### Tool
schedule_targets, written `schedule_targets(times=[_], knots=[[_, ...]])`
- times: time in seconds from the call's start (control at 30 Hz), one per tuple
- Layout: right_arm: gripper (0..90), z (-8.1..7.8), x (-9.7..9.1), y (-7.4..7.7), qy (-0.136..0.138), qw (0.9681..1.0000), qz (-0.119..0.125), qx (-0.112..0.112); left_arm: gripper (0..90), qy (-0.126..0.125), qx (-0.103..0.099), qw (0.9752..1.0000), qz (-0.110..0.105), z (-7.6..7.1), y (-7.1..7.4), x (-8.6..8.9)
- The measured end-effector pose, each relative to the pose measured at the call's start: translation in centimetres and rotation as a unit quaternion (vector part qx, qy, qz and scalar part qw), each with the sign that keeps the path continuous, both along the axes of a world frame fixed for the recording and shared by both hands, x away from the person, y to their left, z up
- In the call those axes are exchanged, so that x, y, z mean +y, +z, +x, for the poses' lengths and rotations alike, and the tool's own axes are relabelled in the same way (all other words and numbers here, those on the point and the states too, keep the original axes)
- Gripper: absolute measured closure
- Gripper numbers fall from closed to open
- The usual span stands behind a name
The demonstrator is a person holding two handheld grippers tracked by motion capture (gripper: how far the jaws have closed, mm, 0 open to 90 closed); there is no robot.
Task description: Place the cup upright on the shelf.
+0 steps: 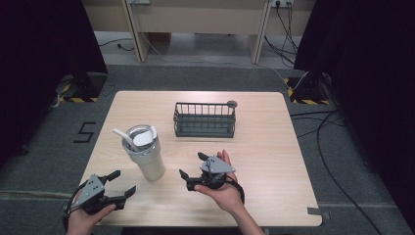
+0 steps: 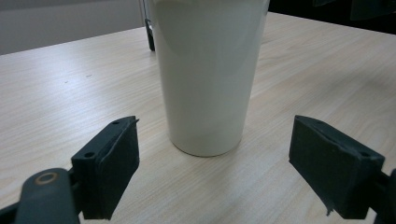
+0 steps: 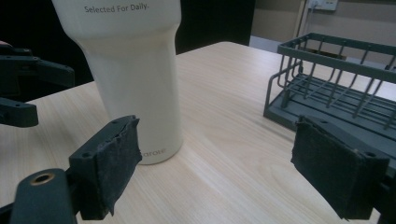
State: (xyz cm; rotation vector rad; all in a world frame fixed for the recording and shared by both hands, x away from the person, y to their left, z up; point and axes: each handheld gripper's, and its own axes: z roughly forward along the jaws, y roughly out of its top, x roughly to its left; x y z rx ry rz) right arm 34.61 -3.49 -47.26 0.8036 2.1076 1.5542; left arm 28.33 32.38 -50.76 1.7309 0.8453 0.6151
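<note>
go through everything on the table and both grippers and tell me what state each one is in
Tumbler: upright, lid on, straw in, not gripped.
Basket: upright, looks empty.
Left gripper: open, near the tumbler, holding nothing.
Right gripper: open, holding nothing.

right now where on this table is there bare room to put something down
Most bare wood lies on the right side of the light wooden table, between the dark wire basket and the right edge, and along the far-left corner behind the cream tumbler with the straw lid. It is crowded near the front, where the left gripper, right gripper and tumbler sit together.
</note>
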Motion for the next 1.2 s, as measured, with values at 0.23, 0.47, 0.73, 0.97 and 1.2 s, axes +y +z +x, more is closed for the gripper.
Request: schedule_targets(times=[0.23,0.47,0.73,0.97,1.2], knots=[[15.6,0.5,1.1,0.0,0.009,1.0,0.0,0.001,15.5,-0.001,0.0,1.0,0.0,0.0,0.0,0.0],[15.5,0.7,2.0,0.0,0.016,0.9999,0.001,0.001,15.5,-0.003,-0.001,1.0,0.0,0.0,0.0,-0.1],[15.5,1.0,3.4,0.1,0.027,0.9996,0.0,0.0,15.5,-0.004,-0.001,1.0,0.0,0.0,0.0,-0.1],[15.5,1.2,4.4,0.2,0.038,0.9993,-0.001,0.0,15.5,-0.005,-0.001,1.0,0.001,-0.1,0.1,-0.1],[15.5,1.2,5.4,0.0,0.048,0.9989,-0.004,0.002,15.5,-0.006,-0.002,1.0,-0.002,-0.1,0.1,-0.1]])
